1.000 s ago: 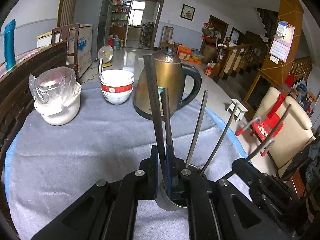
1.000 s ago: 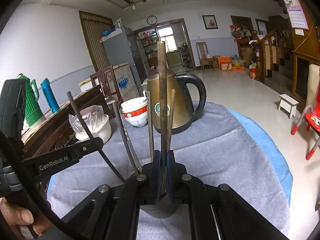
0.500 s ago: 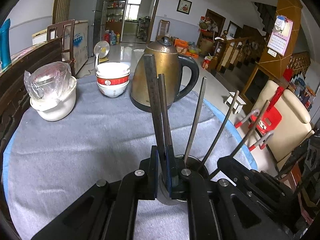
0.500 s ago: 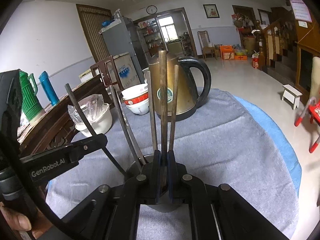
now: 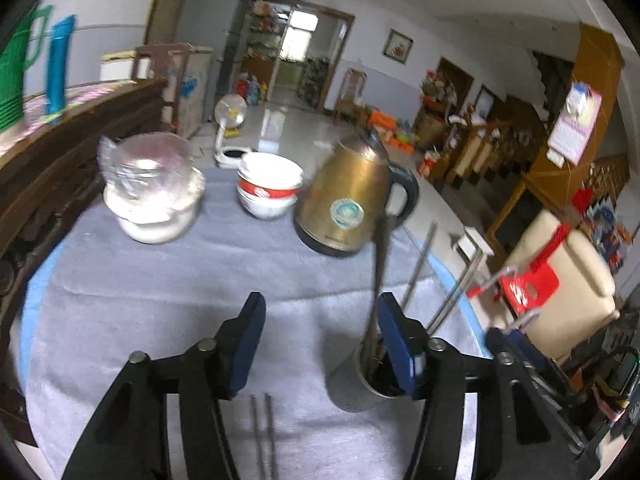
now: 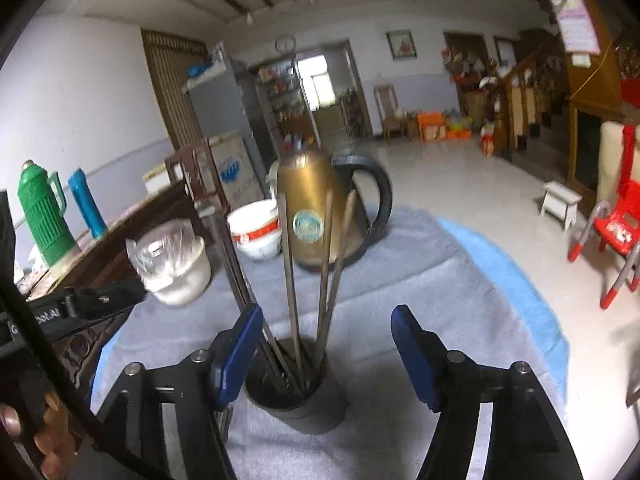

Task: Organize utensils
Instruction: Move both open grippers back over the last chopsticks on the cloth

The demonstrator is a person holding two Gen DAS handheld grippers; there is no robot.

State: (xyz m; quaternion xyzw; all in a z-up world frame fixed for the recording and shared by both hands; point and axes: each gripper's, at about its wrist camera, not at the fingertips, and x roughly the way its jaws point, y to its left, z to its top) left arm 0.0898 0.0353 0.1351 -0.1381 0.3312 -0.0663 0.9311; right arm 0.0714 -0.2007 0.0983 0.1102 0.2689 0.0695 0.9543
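Through my left wrist camera, my left gripper point(image 5: 320, 336) has its jaws spread wide with nothing between them. The metal cup point(image 5: 360, 380) stands on the grey cloth point(image 5: 160, 280) just beside my right-hand finger, holding several chopsticks point(image 5: 378, 280) that lean outward. Two more chopsticks point(image 5: 264, 436) lie flat on the cloth below my jaws. Behind stand a gold kettle point(image 5: 352, 196) with a round sticker too blurred to read, stacked bowls point(image 5: 268, 188), and a white pot point(image 5: 156, 212) with a plastic bag in it.

Through my right wrist camera, my right gripper point(image 6: 326, 344) is also spread apart and empty, the cup point(image 6: 296, 392) between its fingers with chopsticks point(image 6: 290, 276) upright inside. The left tool's arm reads only "bot.AI".
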